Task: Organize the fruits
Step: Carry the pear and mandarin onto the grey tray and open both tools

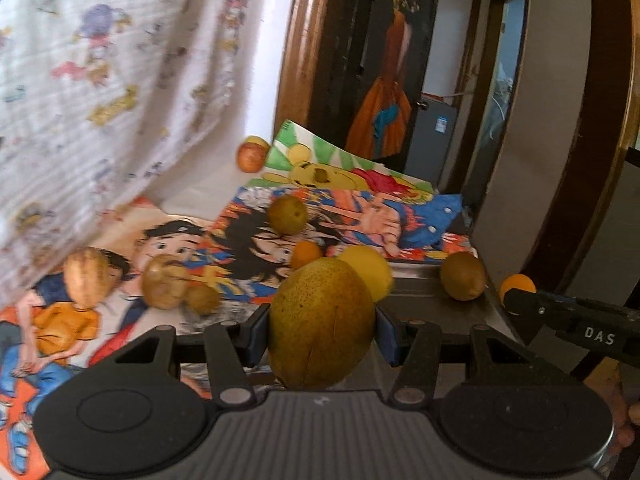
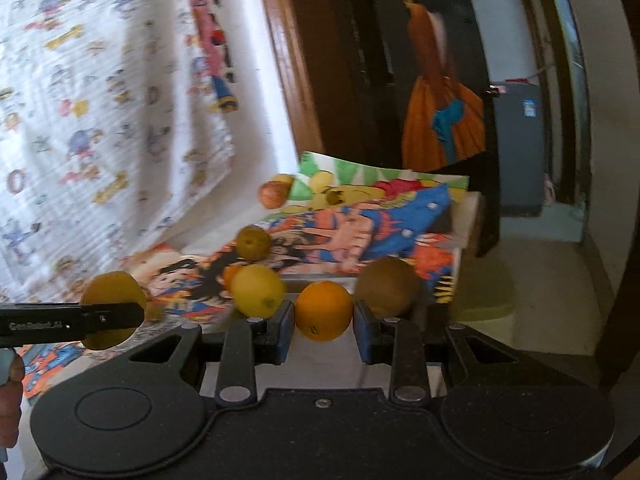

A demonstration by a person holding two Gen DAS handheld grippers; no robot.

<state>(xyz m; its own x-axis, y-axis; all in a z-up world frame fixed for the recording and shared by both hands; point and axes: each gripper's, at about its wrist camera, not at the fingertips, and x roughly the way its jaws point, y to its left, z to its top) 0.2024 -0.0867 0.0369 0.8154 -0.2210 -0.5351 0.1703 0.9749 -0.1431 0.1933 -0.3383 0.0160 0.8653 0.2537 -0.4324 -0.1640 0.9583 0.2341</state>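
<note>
Left hand-held gripper and right hand-held gripper each clamp something.

The left gripper is matt black plastic with blue pads, pressed on a speckled, dull-skinned pear. The orange in the right gripper looks smooth, faintly glossy. Upper left hangs a ribbed printed cloth; upper centre, varnished wood — shiny. The printed paper sheets look matt.

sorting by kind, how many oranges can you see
2. One orange sits in the right gripper; a smaller orange lies on the posters behind the lemon. Others may be hidden.
</note>
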